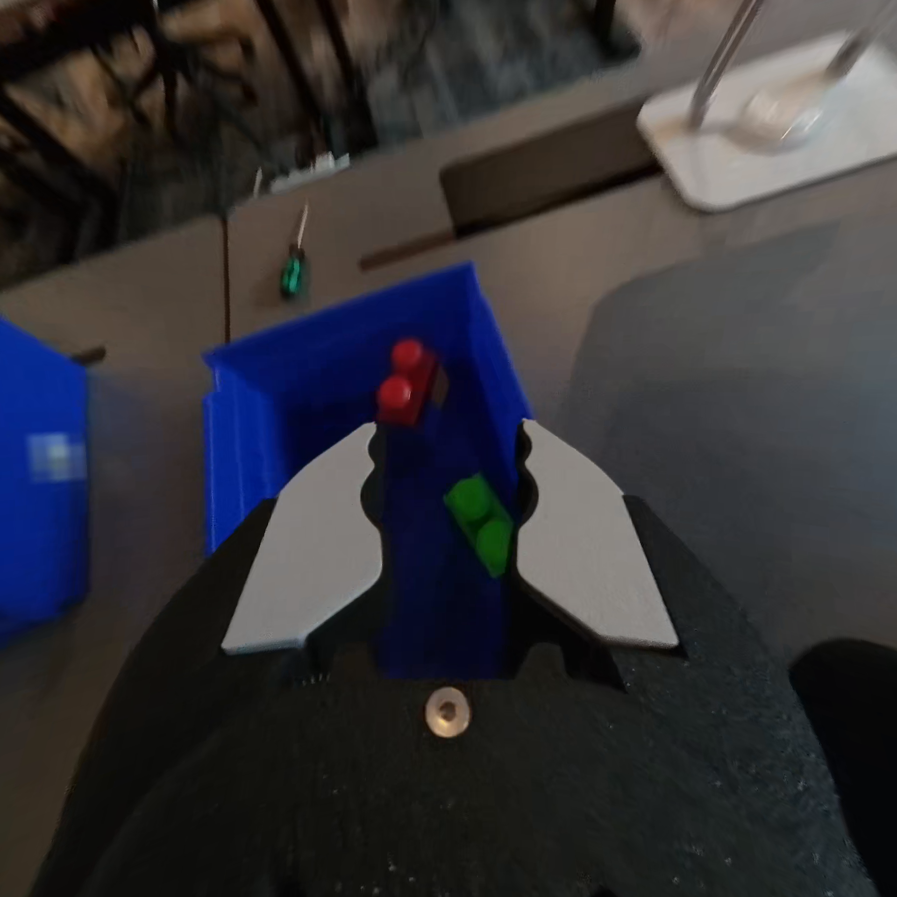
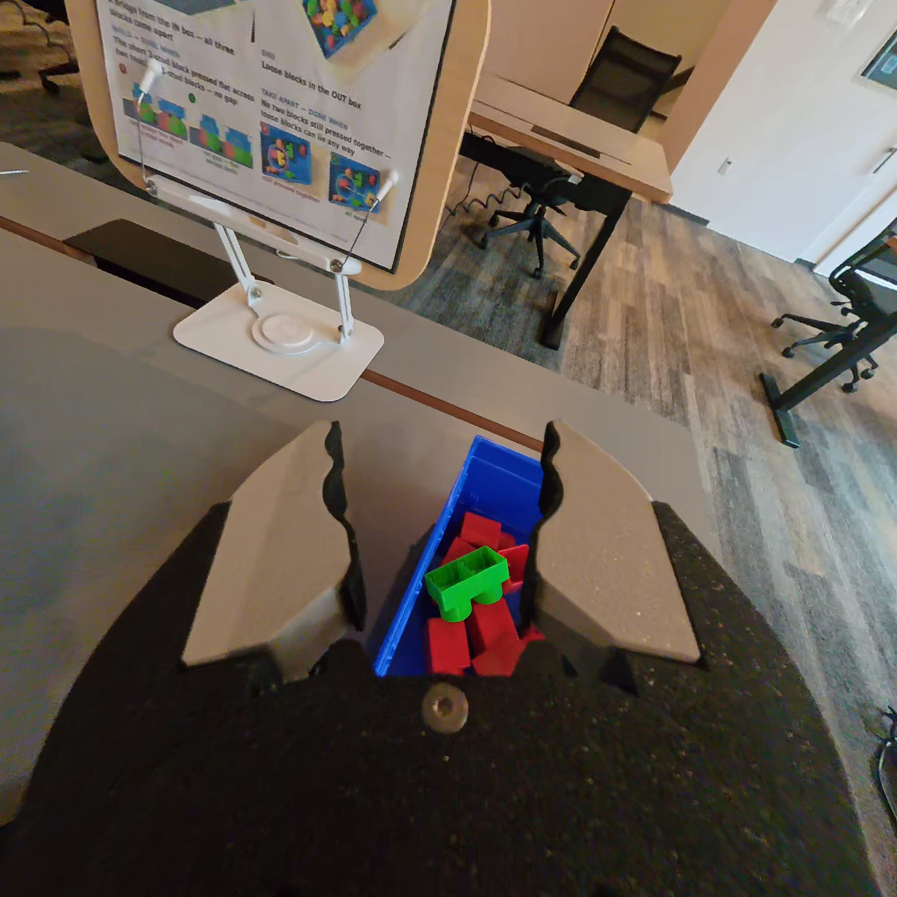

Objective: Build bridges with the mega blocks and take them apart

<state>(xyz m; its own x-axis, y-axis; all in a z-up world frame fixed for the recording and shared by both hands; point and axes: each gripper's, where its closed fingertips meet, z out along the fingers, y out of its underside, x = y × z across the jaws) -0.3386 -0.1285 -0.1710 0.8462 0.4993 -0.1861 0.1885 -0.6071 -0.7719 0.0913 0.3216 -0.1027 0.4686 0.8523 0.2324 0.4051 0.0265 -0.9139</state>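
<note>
Left gripper [image 1: 449, 427]: fingers spread, nothing between them. It hangs over a blue bin [image 1: 340, 340] on the grey desk [image 1: 679, 340]. Seen through the gap, a green two-stud block [image 1: 480, 522] lies in the bin close against the wall at 3 o'clock. A red two-stud block [image 1: 407, 383] lies farther along at 12 o'clock, apart from the green one. This view is blurred. A second blue bin [image 1: 41, 466] stands at 9 o'clock, apart from the first. A green-handled screwdriver [image 1: 292, 272] lies on the desk at 11 o'clock beyond the bin. A white stand base [image 1: 728, 160] sits at 1 o'clock.

Right gripper [image 2: 441, 432]: fingers spread, gripping nothing. Below the gap stands a blue bin [image 2: 500, 480] holding a pile of red blocks [image 2: 449, 645]. A green block [image 2: 468, 585] rests on top of the pile, turned over, its hollow underside up. Beyond, at 11 o'clock, a white stand [image 2: 279, 349] on the desk [image 2: 121, 461] carries an instruction sheet [image 2: 272, 97] on a board. Past the desk edge, at 1 to 3 o'clock, are wood-look floor [image 2: 679, 364], office chairs [image 2: 534, 228] and another table.
</note>
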